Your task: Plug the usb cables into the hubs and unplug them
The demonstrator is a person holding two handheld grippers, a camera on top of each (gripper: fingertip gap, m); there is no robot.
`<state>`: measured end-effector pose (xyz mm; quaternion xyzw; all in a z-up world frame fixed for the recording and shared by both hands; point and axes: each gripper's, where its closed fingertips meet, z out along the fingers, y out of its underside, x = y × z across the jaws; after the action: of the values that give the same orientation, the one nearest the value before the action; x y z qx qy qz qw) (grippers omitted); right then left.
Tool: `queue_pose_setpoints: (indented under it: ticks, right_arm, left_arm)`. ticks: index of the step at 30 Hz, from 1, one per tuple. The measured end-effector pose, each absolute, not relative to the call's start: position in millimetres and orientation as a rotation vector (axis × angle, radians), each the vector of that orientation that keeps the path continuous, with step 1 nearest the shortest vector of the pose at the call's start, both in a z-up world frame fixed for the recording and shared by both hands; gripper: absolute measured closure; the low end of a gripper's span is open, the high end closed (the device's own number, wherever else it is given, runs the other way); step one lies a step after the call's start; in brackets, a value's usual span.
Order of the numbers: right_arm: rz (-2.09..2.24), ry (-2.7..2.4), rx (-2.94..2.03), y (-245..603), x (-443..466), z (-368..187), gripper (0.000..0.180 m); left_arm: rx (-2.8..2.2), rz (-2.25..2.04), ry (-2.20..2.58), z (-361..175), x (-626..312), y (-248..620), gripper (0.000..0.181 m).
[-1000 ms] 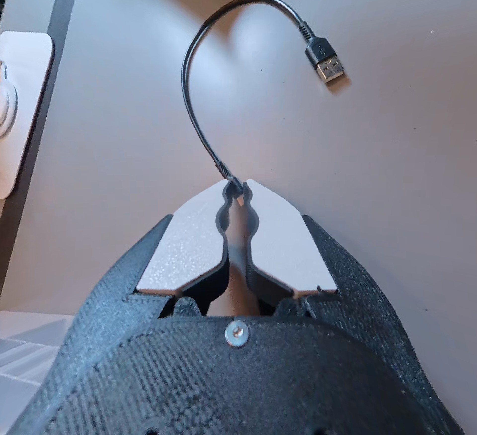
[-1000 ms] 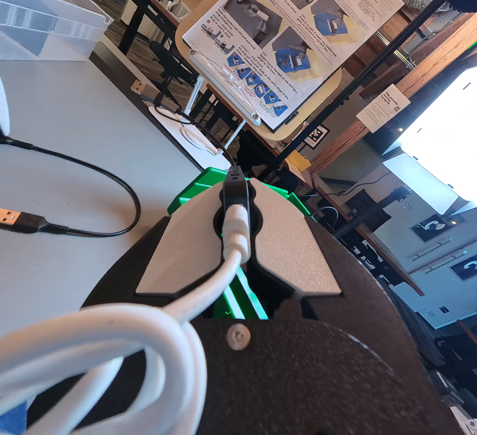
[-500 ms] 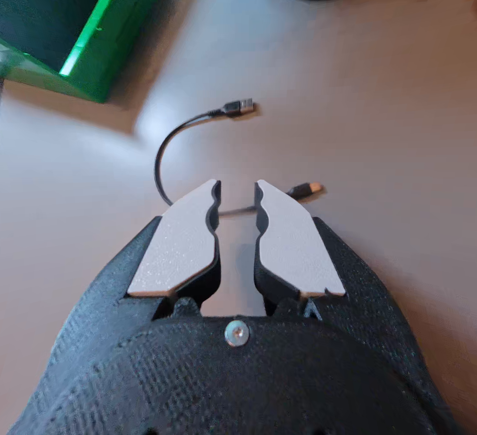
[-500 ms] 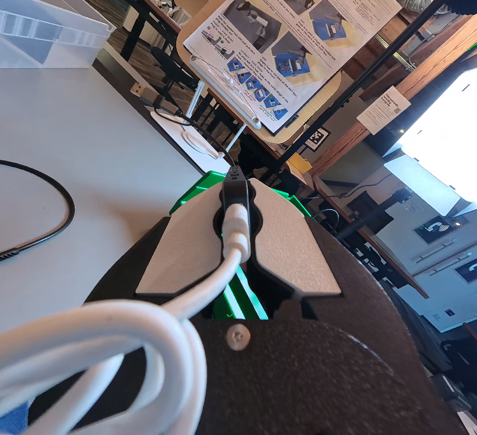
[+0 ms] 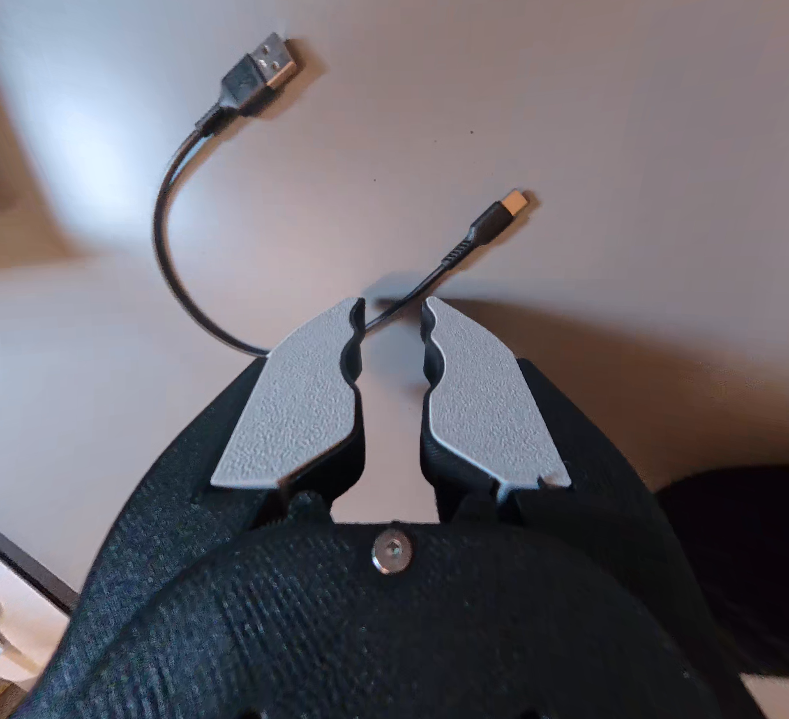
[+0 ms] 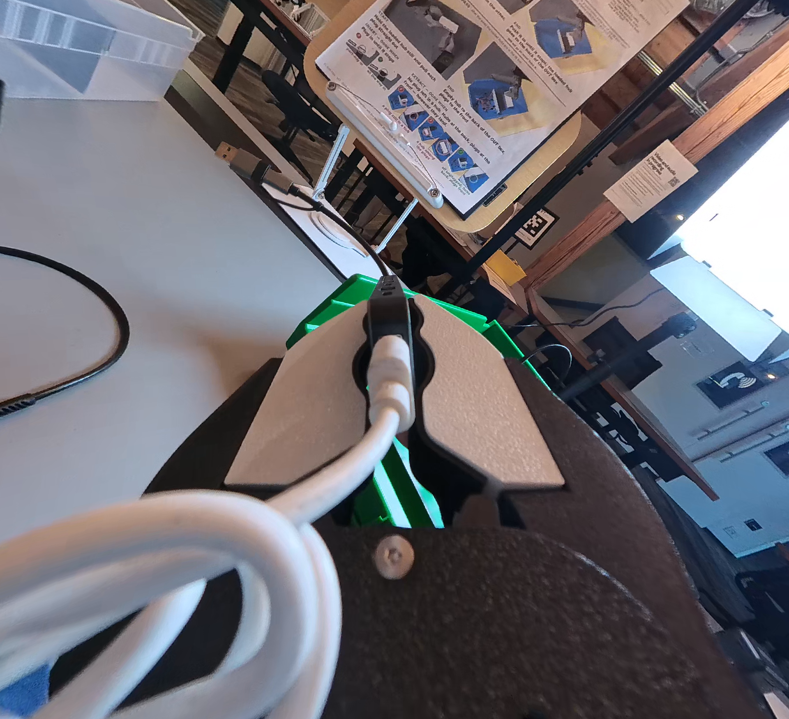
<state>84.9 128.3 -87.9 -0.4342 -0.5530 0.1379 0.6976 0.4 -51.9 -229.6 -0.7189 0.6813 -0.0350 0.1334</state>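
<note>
A short black USB cable lies loose on the table in the left wrist view, with its wide plug at the far left and its small plug at the right. My left gripper is open and empty, above the cable's middle. My right gripper is shut on a slim black hub. A white cable is plugged into the hub and loops back over the gripper. Part of the black cable also shows in the right wrist view.
A green bin sits just under and beyond my right gripper. A clear plastic box stands at the far left of the table. A white stand at the table's edge holds an instruction sheet. Another adapter plug lies nearby. Left tips to right tips: about 25 centimeters.
My left gripper let go of the black cable's small plug, opened, and moved over the cable, which now lies loose on the table. My right gripper kept its hold on the hub.
</note>
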Motion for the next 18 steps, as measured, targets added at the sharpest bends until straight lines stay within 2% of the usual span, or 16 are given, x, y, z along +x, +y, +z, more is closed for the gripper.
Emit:
queue_pose_setpoints:
  ticks: [3,6,10,14,18]
  right_arm:
    - [0.311,-1.234,-0.963,129,86,-87,0.166]
    - [0.318,-1.225,-0.958,128,88,-84,0.166]
    - [0.332,-1.212,-0.953,127,89,-79,0.166]
    - [0.338,-1.211,-0.951,125,88,-79,0.166]
    - [0.333,-1.22,-0.947,123,87,-81,0.166]
  left_arm:
    - [-2.16,-0.163,2.066,-232,1,-57,0.17]
    - [-2.271,-0.194,1.976,-232,4,-60,0.174]
    - [-2.493,-0.299,1.574,-232,18,-73,0.177]
    - [-2.521,-0.684,1.185,-217,61,-102,0.175]
    - [-2.45,-0.443,1.123,-213,37,-85,0.171]
